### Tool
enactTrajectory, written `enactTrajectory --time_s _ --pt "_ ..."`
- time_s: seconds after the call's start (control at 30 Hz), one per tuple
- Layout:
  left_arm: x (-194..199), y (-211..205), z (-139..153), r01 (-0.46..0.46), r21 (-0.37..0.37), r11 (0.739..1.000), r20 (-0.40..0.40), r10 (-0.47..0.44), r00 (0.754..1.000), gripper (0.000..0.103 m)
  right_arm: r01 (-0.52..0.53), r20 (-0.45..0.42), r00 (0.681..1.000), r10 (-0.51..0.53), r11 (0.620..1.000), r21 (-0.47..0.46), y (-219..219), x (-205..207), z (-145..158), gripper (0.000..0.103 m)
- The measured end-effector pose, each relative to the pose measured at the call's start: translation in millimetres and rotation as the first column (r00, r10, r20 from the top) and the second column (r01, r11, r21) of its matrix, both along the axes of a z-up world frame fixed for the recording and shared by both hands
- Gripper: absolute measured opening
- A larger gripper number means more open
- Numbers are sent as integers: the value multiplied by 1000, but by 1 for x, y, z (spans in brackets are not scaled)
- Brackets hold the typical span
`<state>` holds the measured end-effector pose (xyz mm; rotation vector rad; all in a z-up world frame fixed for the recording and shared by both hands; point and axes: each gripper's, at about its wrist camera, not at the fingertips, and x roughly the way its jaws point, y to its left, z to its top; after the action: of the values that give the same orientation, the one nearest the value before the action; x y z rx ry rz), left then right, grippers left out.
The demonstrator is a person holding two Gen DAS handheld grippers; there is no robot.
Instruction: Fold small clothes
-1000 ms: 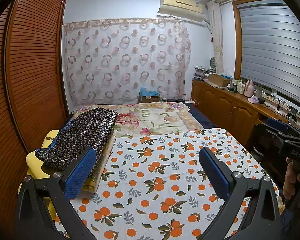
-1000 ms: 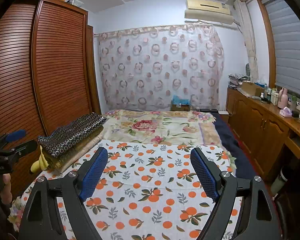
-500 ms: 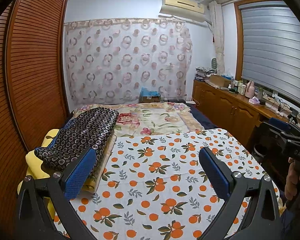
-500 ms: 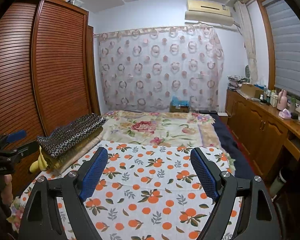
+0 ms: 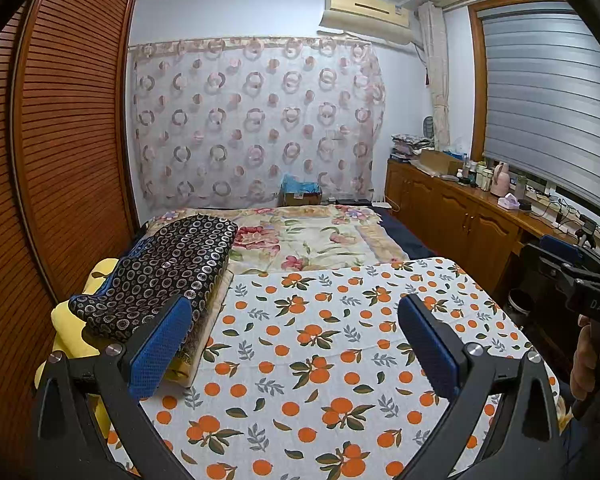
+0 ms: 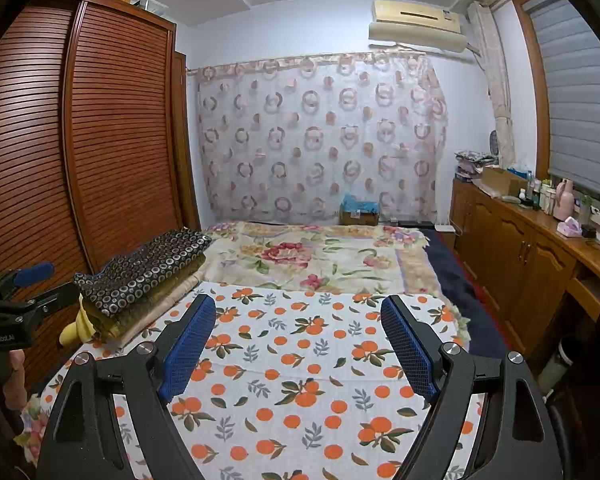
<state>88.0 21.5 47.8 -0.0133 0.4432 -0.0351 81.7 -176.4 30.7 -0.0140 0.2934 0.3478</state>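
A pile of folded clothes sits at the bed's left side, topped by a dark garment with ring dots (image 5: 168,268) (image 6: 148,266) over tan and yellow pieces (image 5: 66,326). An orange-print cloth (image 5: 340,344) (image 6: 300,360) lies flat over the near part of the bed. My left gripper (image 5: 294,340) hovers open above that cloth, its left pad close to the pile's near end, nothing between its blue pads. My right gripper (image 6: 298,344) also stands open over the cloth, empty. Each gripper shows at the edge of the other's view, held by a hand.
A floral quilt (image 5: 312,236) covers the far half of the bed. A slatted wooden wardrobe (image 5: 68,152) runs along the left. A wooden cabinet (image 5: 460,216) with bottles and boxes lines the right wall under a blind. A box (image 5: 300,196) stands by the curtain.
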Motion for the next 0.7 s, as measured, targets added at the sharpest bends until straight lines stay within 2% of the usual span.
enactTrajectory --time_s 0.7 --pt "0 0 0 -1 -1 1000 0 1 1000 103 3 1 1000 -3 1000 0 1 1 0 86"
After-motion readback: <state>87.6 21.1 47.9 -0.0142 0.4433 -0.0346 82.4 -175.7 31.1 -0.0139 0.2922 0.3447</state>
